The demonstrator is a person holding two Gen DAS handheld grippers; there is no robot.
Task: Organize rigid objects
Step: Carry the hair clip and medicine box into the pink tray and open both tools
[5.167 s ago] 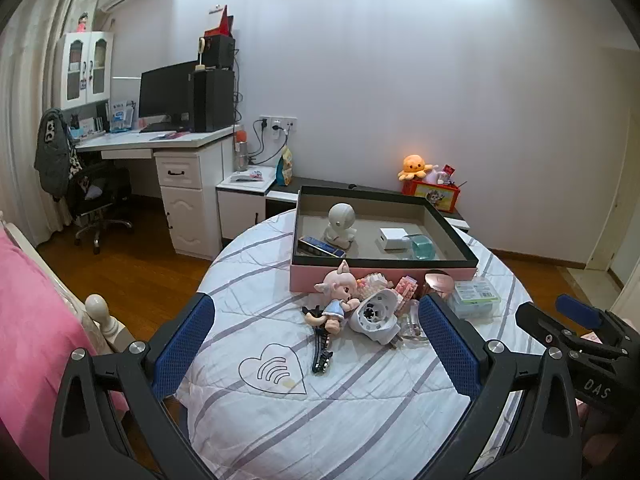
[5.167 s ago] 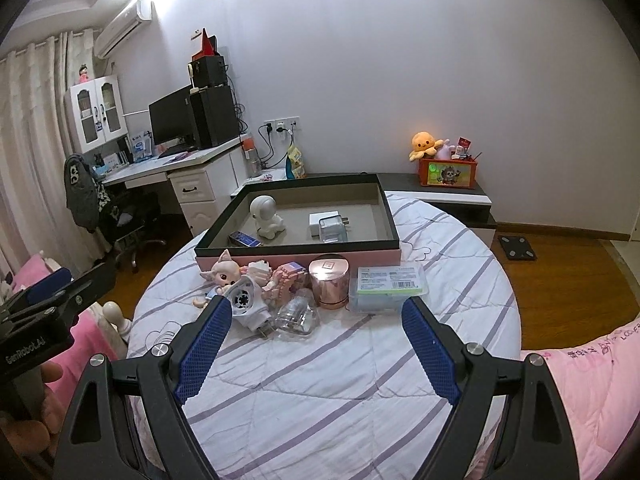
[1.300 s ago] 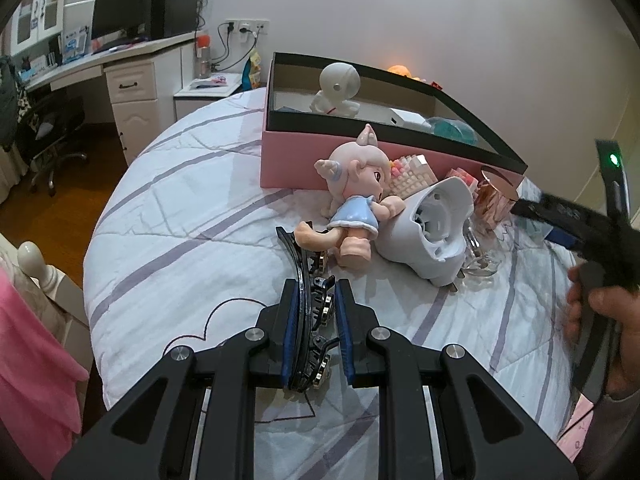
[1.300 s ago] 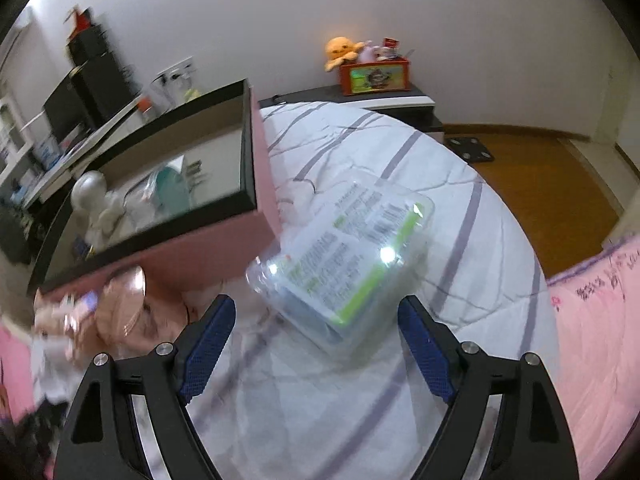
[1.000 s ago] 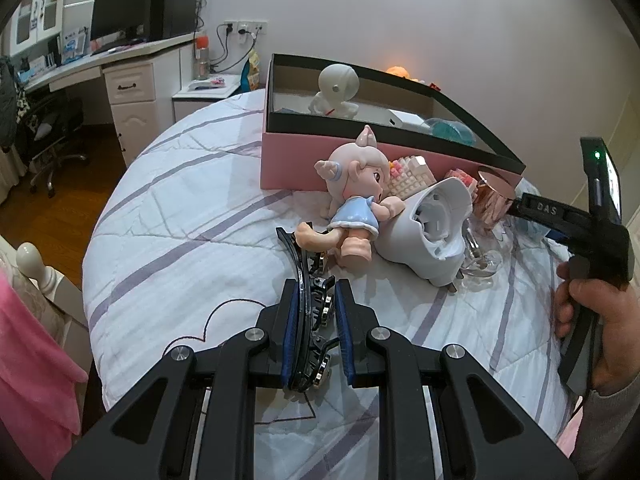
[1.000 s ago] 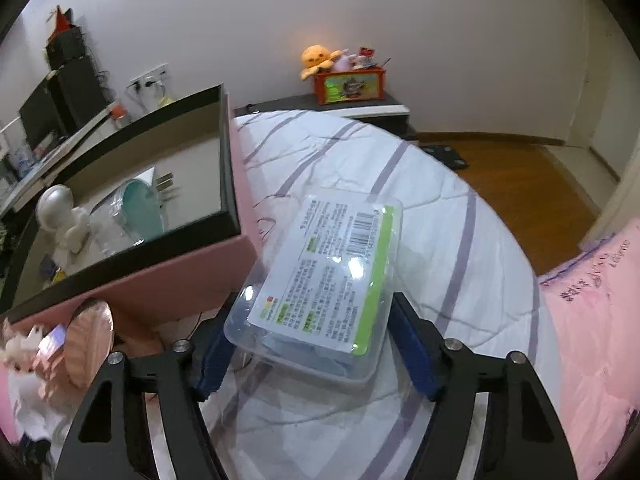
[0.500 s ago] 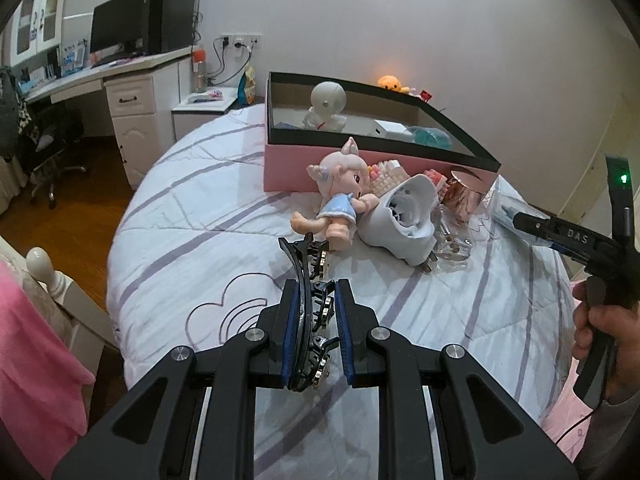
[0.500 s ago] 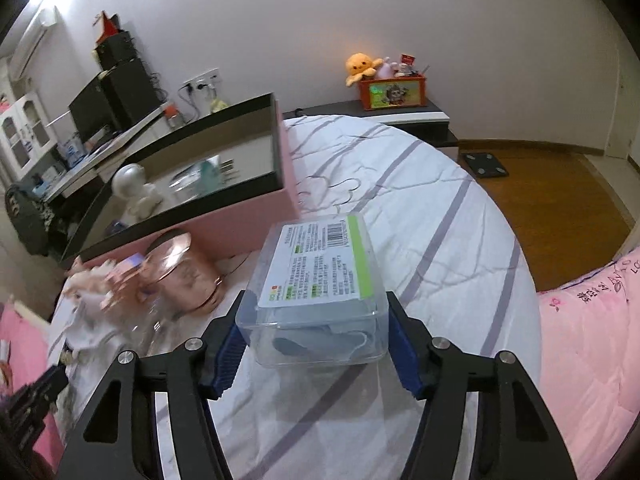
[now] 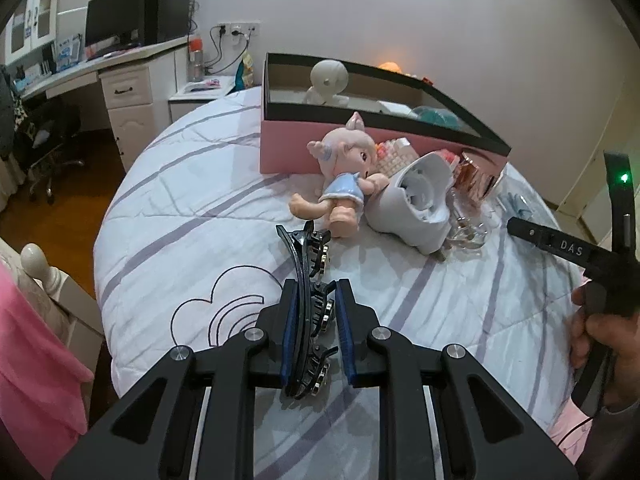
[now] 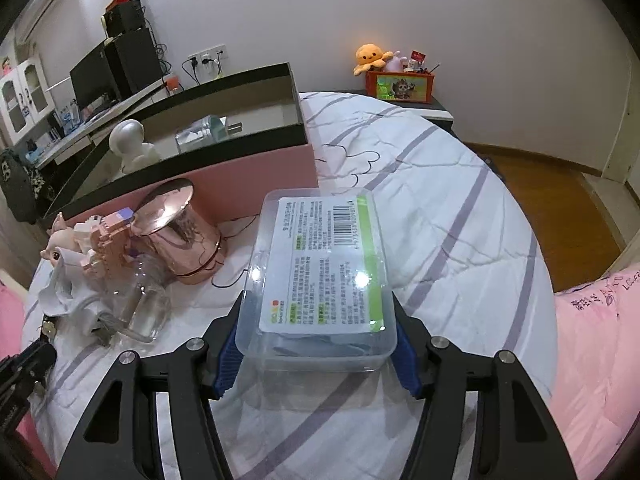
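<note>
My left gripper point(image 9: 317, 320) is shut on a black hair clip point(image 9: 308, 280) and holds it above the white striped quilt point(image 9: 192, 216). My right gripper point(image 10: 318, 332) is shut on a clear plastic box point(image 10: 320, 276) with a green and white label, lifted off the quilt. The pink storage box with a black rim point(image 9: 292, 156) stands at the far side and shows in the right wrist view point(image 10: 256, 168) too. It holds a white round-headed figure point(image 9: 326, 84) and a teal item.
In front of the pink box lie a pink pig doll point(image 9: 346, 184), a white shell-shaped device point(image 9: 416, 204), a rose-gold cup point(image 10: 180, 232), a pink brick model point(image 10: 106, 236) and a glass mug point(image 10: 140, 304). A desk point(image 9: 112, 80) stands far left.
Both grippers went from open to shut. The left took the hair clip and raised it. The right closed on the plastic box and lifted it off the quilt.
</note>
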